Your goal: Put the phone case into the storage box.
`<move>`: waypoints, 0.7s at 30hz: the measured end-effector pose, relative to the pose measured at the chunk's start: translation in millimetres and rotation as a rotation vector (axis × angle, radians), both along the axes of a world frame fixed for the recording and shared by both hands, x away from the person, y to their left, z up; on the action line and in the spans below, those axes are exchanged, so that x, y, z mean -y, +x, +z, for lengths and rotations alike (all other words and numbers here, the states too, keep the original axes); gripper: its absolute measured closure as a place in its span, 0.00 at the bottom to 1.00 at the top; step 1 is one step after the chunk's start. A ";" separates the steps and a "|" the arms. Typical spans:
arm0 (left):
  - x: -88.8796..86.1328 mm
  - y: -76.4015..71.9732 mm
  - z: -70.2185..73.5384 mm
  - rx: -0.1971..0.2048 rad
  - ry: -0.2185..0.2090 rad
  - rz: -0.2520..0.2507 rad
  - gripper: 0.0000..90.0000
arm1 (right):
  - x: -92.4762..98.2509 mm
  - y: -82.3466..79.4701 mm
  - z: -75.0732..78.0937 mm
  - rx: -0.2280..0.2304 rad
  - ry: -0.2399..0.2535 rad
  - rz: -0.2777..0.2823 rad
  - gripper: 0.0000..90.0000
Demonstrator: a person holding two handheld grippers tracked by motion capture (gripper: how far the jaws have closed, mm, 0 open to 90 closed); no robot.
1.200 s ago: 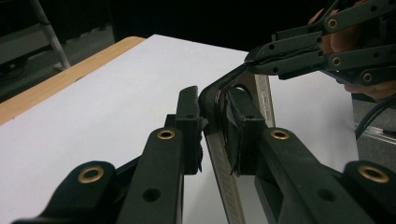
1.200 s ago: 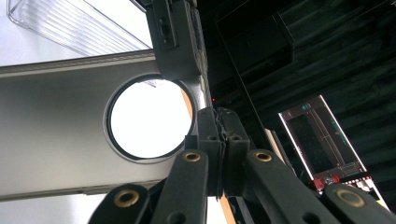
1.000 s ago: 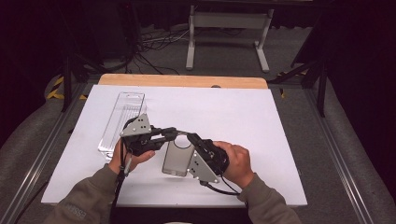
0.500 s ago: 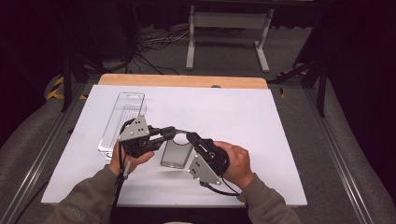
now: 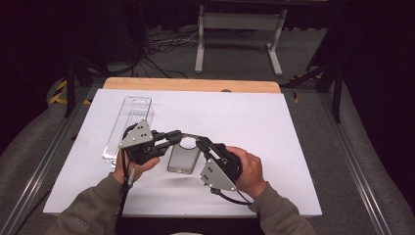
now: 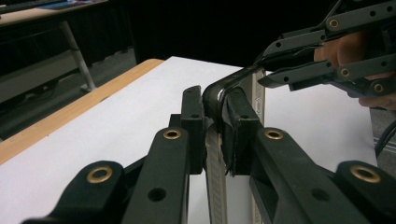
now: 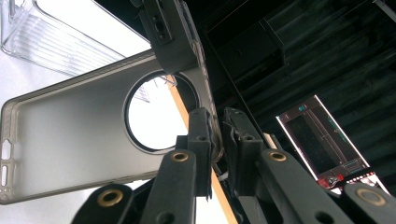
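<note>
A translucent grey phone case (image 5: 183, 157) with a round camera hole is held a little above the white table (image 5: 293, 147), near its front middle. My left gripper (image 5: 177, 137) comes in from the left and is shut on the case's top corner by the hole. In the left gripper view the jaws pinch the case's dark rim (image 6: 214, 100), and the right gripper (image 6: 322, 56) is close behind. My right gripper (image 5: 198, 143) is shut on the other top corner. In the right gripper view the case (image 7: 70, 140) spreads to the left, with its rim between the jaws.
A clear plastic packaging tray (image 5: 128, 126) lies on the table's left side, just behind the left hand; it is also in the right gripper view (image 7: 56, 35). A wooden strip (image 5: 191, 84) runs along the table's far edge. Beyond it stands a metal stand (image 5: 235, 29) among floor cables.
Both grippers have shifted slightly left and away with the case, which now sits higher and more tilted. Both grips are unchanged.
</note>
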State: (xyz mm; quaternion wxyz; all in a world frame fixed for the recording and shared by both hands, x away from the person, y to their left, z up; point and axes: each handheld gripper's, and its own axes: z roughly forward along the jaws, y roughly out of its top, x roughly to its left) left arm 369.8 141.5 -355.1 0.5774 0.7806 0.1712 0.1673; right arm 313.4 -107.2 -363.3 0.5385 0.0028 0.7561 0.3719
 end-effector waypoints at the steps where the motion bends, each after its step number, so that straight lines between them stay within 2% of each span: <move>1: -0.2 0.0 0.2 0.000 0.001 -0.001 0.89 | 0.0 0.0 0.0 0.000 0.000 0.000 0.88; 3: -0.7 -0.4 0.4 0.003 -0.004 0.004 0.89 | 0.7 0.4 0.2 -0.010 0.008 0.001 0.87; 7: -2.5 0.0 0.8 0.012 -0.010 0.010 0.89 | 4.2 3.1 2.9 -0.070 0.059 0.016 0.85; 9: -3.0 0.3 0.9 0.014 -0.009 0.009 0.89 | 5.2 4.2 3.0 -0.078 0.065 0.016 0.84; 15: -4.2 -0.1 1.0 0.015 -0.009 0.016 0.89 | 11.6 10.1 3.1 -0.175 0.137 0.040 0.81; 18: -6.2 1.1 1.3 0.019 -0.009 0.017 0.89 | 15.2 10.7 2.3 -0.201 0.149 0.039 0.80; 21: -6.7 0.8 1.5 0.015 -0.013 0.019 0.89 | 20.5 12.2 3.0 -0.229 0.182 0.043 0.77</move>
